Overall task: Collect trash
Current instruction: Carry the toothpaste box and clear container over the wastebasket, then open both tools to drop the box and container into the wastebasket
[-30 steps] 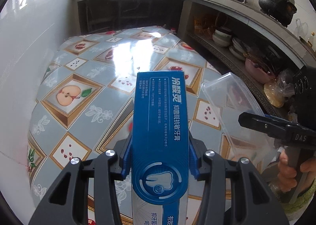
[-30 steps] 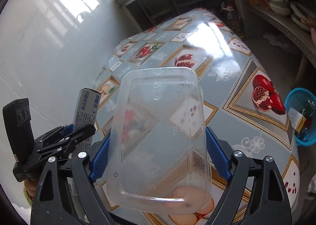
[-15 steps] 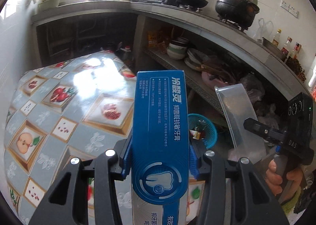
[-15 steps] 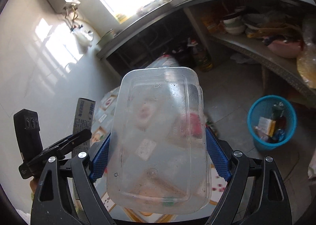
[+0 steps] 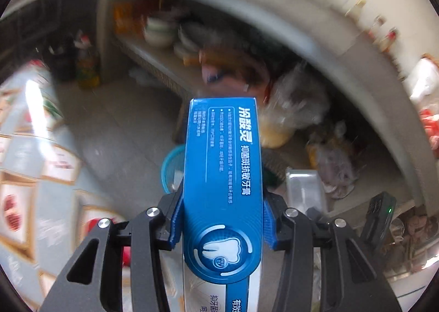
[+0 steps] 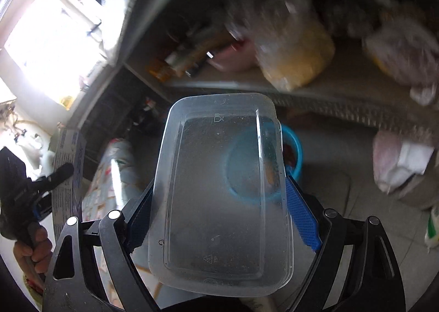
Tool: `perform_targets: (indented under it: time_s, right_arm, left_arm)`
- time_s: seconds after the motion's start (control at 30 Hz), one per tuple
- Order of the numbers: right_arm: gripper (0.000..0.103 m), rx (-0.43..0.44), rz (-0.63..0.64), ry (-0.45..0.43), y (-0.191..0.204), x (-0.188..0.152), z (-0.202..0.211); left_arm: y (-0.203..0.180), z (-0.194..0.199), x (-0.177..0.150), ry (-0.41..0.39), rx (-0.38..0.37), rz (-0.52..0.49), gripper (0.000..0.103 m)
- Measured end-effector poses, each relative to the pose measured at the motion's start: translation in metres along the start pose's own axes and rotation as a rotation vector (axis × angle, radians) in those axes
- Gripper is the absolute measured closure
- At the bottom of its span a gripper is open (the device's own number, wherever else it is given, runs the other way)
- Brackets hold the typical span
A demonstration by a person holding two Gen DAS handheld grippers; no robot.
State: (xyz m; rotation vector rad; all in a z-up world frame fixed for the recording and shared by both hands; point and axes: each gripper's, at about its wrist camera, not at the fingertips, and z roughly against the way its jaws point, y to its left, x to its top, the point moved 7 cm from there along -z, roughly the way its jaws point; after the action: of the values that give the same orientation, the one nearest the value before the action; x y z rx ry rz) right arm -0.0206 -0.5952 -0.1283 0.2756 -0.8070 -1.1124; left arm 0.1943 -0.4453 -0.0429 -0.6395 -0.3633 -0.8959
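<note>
Left wrist view: the left gripper (image 5: 222, 218) is clamped partway closed on a blue toothpaste box (image 5: 223, 175), its blue pads pressing both long sides, the box sticking forward and up. Behind the box, on the floor beside a low shelf (image 5: 164, 76), part of a blue bin (image 5: 171, 166) shows. The background is blurred.

Right wrist view: the right gripper (image 6: 219, 210) stands wide, closed across a clear plastic container (image 6: 219, 191), pads against its side walls. The bin's blue rim shows through and just past the container, with trash inside.

Risks, as a judgement: the bin's mouth looks small against both items, so an early or off-centre release could drop either on the floor. The thin container walls may flex and slip out.
</note>
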Motion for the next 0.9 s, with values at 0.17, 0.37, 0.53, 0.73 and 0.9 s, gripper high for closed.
perform_targets:
  time_s: [0.17,0.37,0.53,0.73,0.9]
  right_arm:
    - [0.02,-0.003,-0.069,0.084,-0.022,0.006,-0.081]
    - [0.017,-0.056,-0.161,0.101,-0.045,0.03,-0.182]
    - [0.015,-0.119,-0.223,0.138,-0.071,0.027,-0.254]
    - [0.014,-0.148,-0.269,0.137,-0.088,0.014,-0.259]
    - [0.014,-0.206,-0.209,0.049,-0.086,0.027,-0.234]
  left_arm:
    - [0.016,-0.116,0.01,0.221,0.047,0.058,0.058]
    - [0.04,-0.21,0.03,0.29,0.125,0.099,0.055]
    - [0.058,-0.239,0.04,0.264,0.15,0.158,0.036]
    - [0.062,-0.215,0.036,0.244,0.091,0.158,0.035]
    - [0.052,-0.168,0.038,0.162,0.084,0.079,0.035]
